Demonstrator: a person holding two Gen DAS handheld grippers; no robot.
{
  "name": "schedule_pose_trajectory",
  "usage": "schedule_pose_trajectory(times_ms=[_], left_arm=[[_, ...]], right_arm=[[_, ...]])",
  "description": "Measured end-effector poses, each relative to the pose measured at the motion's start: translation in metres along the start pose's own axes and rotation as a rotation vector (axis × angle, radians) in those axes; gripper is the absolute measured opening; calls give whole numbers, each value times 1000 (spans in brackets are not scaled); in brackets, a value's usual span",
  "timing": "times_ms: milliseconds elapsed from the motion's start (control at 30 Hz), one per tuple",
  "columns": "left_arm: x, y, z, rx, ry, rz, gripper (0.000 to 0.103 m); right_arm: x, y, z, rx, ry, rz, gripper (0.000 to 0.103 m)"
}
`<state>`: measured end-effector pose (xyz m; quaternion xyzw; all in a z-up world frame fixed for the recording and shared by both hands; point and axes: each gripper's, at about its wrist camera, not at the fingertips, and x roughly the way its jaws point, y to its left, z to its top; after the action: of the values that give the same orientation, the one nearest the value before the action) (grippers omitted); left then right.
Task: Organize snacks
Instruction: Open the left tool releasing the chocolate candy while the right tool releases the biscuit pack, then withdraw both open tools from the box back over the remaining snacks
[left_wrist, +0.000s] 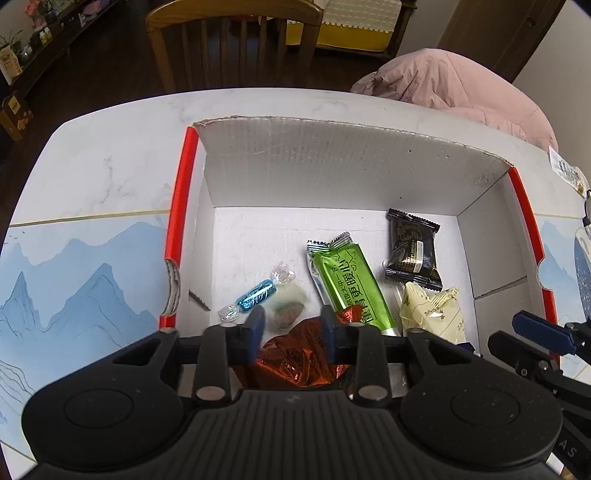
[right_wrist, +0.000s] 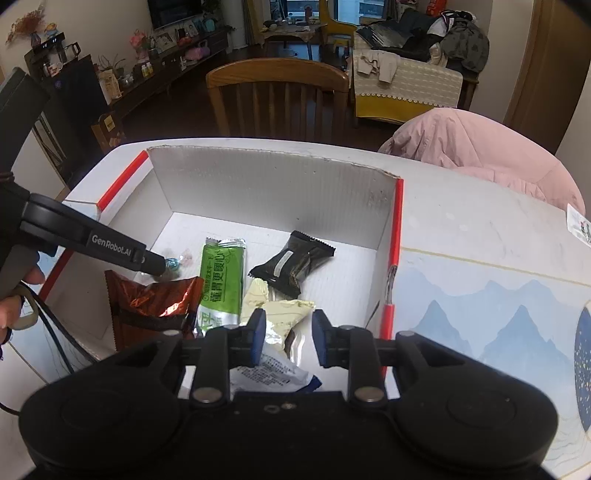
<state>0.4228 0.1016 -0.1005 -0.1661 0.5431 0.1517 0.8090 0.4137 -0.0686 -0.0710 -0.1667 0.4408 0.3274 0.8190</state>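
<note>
A white cardboard box with red edges (left_wrist: 177, 221) (right_wrist: 397, 229) holds the snacks: a green bar (left_wrist: 347, 284) (right_wrist: 221, 280), a black packet (left_wrist: 412, 251) (right_wrist: 295, 262), a cream packet (left_wrist: 432, 310) (right_wrist: 280, 314), a blue candy (left_wrist: 256, 295), a clear-wrapped candy (left_wrist: 288, 306) and an orange foil bag (left_wrist: 295, 358) (right_wrist: 147, 299). My left gripper (left_wrist: 291, 325) is open, its fingers on either side of the orange bag's top inside the box. My right gripper (right_wrist: 288, 332) is open above the cream packet and a white-blue packet (right_wrist: 266, 373).
The box sits on a table with a blue mountain print (left_wrist: 74, 288) (right_wrist: 480, 295). A wooden chair (left_wrist: 236, 40) (right_wrist: 277, 99) stands behind the table. A pink jacket (left_wrist: 461, 92) (right_wrist: 480, 147) lies at the far right edge. A small wrapped packet (left_wrist: 567, 170) lies at the right.
</note>
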Motion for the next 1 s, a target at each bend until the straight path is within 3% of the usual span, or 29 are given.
schedule_pose_trajectory(times_ms=[33,67,467,1000], left_arm=[[-2,1,-1,-4,-8,-3,49],[-6,2,-1,-5,-16,-12,50],[-64,10,-25,9,-113,-63,50],[-148,20,-88,66,-252,-127,55]], right_arm=[[-2,1,-1,5,-2,2,27],[-4,1,-2,7,-4,4,27],[-53,18,-15,20,-76,0,36],[-121,53,-48,46,-178,2,46]])
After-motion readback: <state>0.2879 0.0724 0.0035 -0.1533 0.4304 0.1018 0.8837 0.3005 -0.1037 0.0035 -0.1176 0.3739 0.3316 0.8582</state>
